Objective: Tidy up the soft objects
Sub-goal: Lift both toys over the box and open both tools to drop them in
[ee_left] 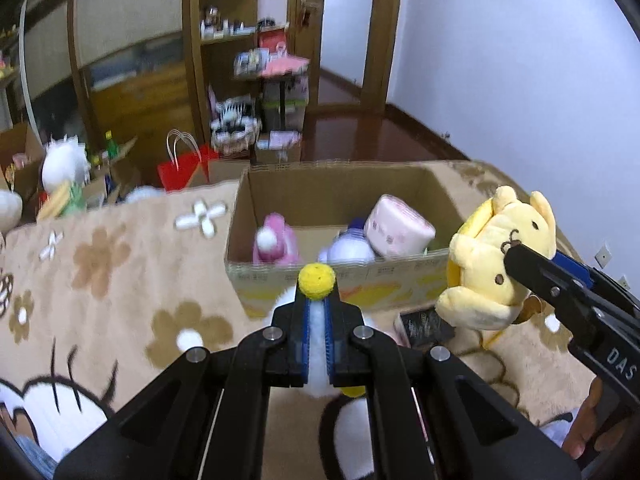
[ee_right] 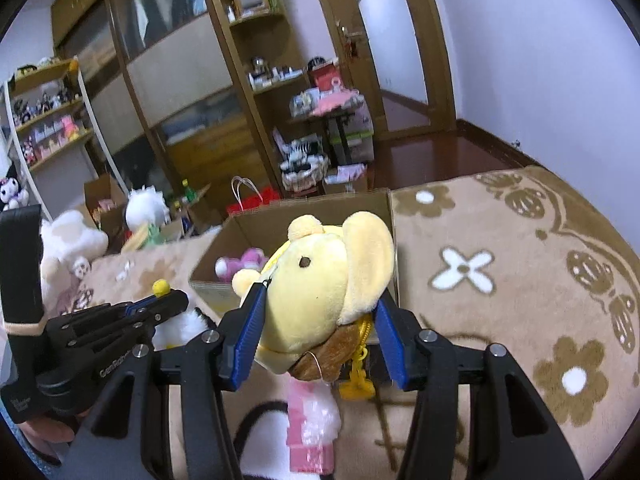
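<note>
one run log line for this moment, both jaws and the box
left gripper: shut on white plush | right gripper: shut on yellow plush | cardboard box: open, toys inside | both plushes outside box

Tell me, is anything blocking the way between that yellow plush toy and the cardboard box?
Nothing visible does. The right gripper holds the yellow plush toy in the air just short of the open cardboard box, whose top is uncovered. The toys already inside leave free room.

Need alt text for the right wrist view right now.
The right tool clamps a yellow plush dog above a flowered beige blanket. Behind it sits an open cardboard box, and at left the left tool grips a white plush.
</note>
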Available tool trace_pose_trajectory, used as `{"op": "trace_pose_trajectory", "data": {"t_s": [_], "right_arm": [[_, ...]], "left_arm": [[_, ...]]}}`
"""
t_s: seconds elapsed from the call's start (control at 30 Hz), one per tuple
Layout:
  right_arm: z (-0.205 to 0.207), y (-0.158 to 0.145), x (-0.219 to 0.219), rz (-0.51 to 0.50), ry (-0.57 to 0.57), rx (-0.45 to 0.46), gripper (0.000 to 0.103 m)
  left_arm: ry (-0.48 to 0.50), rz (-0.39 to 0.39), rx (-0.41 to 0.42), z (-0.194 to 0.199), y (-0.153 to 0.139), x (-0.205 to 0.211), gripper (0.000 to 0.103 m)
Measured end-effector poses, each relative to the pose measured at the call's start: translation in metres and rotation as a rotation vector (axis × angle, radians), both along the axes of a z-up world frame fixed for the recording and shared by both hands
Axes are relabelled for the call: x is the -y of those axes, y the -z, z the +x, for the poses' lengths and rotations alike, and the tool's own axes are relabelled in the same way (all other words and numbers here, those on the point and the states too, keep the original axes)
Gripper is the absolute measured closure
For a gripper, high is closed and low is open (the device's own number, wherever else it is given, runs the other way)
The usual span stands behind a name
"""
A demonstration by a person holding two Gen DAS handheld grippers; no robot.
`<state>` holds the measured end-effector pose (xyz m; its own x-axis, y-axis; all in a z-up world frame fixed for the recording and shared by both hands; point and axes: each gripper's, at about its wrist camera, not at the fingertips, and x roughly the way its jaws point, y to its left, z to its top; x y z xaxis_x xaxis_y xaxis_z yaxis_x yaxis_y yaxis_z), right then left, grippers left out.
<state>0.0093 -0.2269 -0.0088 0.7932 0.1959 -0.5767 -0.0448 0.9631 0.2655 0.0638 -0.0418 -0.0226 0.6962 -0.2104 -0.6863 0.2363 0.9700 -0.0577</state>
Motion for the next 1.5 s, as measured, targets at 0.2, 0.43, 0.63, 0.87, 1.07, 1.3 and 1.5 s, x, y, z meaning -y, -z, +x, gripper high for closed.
{"op": "trace_pose_trajectory", "data": {"t_s": [0.2, 0.43, 0.63, 0.87, 1.07, 1.3, 1.5], "right_arm": [[0.016, -0.02, 0.004, -0.011, -0.001, 0.055, 0.047], [0.036, -0.035, 0.003, -0.025, -0.012, 0.097, 0.047], [0.046, -0.037, 0.0, -0.038, -0.022, 0.102, 0.047], [0.063, -0.037, -0.003, -0.018, -0.041, 0.104, 0.047], [0.079, -0.04, -0.006, -0.025, -0.053, 0.114, 0.047], [0.093, -0.029, -0.001, 0.064, -0.057, 0.121, 0.046], [0.104, 0.0, -0.005, 0.058, -0.064, 0.056, 0.046]], "left_arm": [[0.02, 0.007, 0.112, 0.007, -0.033, 0.005, 0.098], [0.012, 0.023, 0.233, 0.027, -0.064, 0.008, 0.098], [-0.018, -0.001, 0.254, 0.048, -0.065, 0.006, 0.098], [-0.03, -0.008, 0.255, 0.067, -0.058, 0.007, 0.098], [-0.045, -0.025, 0.238, 0.083, -0.052, 0.004, 0.097], [-0.057, -0.009, 0.159, 0.1, -0.023, -0.002, 0.097], [-0.05, 0.025, 0.092, 0.108, 0.001, 0.001, 0.094]]}}
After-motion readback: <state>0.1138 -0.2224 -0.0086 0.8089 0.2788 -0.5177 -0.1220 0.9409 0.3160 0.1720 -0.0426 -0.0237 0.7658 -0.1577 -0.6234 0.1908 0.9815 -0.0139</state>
